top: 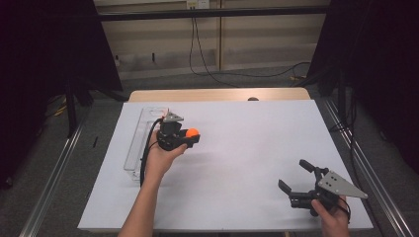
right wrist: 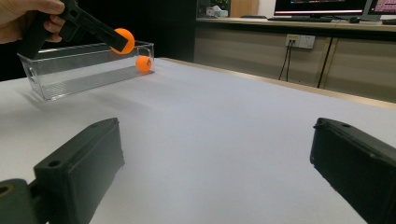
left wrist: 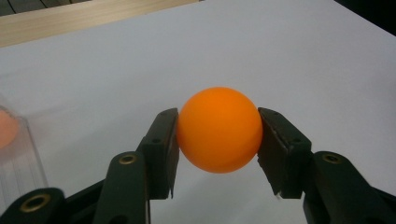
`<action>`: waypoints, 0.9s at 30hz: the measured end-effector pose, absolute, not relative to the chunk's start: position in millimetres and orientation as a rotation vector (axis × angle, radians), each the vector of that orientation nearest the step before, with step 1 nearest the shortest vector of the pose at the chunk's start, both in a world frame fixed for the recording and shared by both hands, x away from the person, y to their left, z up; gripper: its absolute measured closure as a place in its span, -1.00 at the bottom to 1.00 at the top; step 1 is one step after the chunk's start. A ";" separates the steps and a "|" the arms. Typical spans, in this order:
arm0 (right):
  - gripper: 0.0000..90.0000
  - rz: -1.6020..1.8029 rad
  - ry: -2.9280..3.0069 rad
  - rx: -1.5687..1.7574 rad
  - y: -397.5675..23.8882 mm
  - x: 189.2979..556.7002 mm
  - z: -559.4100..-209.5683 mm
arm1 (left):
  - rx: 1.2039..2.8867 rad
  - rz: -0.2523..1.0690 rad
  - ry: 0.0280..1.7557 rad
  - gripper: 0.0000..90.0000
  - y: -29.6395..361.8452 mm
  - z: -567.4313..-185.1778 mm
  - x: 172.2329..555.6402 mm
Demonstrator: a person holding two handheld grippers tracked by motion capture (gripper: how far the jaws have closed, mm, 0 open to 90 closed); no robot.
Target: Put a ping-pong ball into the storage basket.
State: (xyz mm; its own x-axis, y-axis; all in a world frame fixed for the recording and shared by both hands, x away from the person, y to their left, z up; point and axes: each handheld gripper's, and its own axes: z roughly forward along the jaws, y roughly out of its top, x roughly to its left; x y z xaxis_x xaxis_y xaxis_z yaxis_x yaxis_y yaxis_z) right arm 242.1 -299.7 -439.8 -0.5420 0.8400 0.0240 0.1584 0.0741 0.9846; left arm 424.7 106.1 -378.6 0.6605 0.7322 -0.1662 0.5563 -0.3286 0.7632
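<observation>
An orange ball (top: pixel 192 132) (left wrist: pixel 219 129) (right wrist: pixel 124 39) is pinched between the two black jaws of my left gripper (top: pixel 192 138) (left wrist: pixel 218 135), held above the white table just right of a clear plastic bin (top: pixel 141 136) (right wrist: pixel 70 67). A second orange ball (right wrist: pixel 143 63) lies inside that bin at its far end. My right gripper (top: pixel 295 175) (right wrist: pixel 215 158) rests low near the table's front right corner, jaws spread wide with only bare table between them.
The white tabletop (top: pixel 247 148) stretches between the two grippers. A wooden strip (top: pixel 217 94) runs along its far edge. Cables trail on the floor beyond, and metal rails flank both sides of the table.
</observation>
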 end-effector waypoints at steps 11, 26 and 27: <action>-0.95 1.511 1.775 0.991 -299.9 242.0 -439.7 | 2.019 0.268 1.010 0.13 115.4 -374.1 425.4; -0.95 1.510 1.776 0.990 -299.7 242.0 -439.7 | 2.019 0.269 1.017 0.13 121.7 -370.6 425.5; -0.95 1.509 1.777 0.988 -299.9 242.0 -439.7 | 2.012 0.264 1.019 0.13 122.0 -370.5 425.6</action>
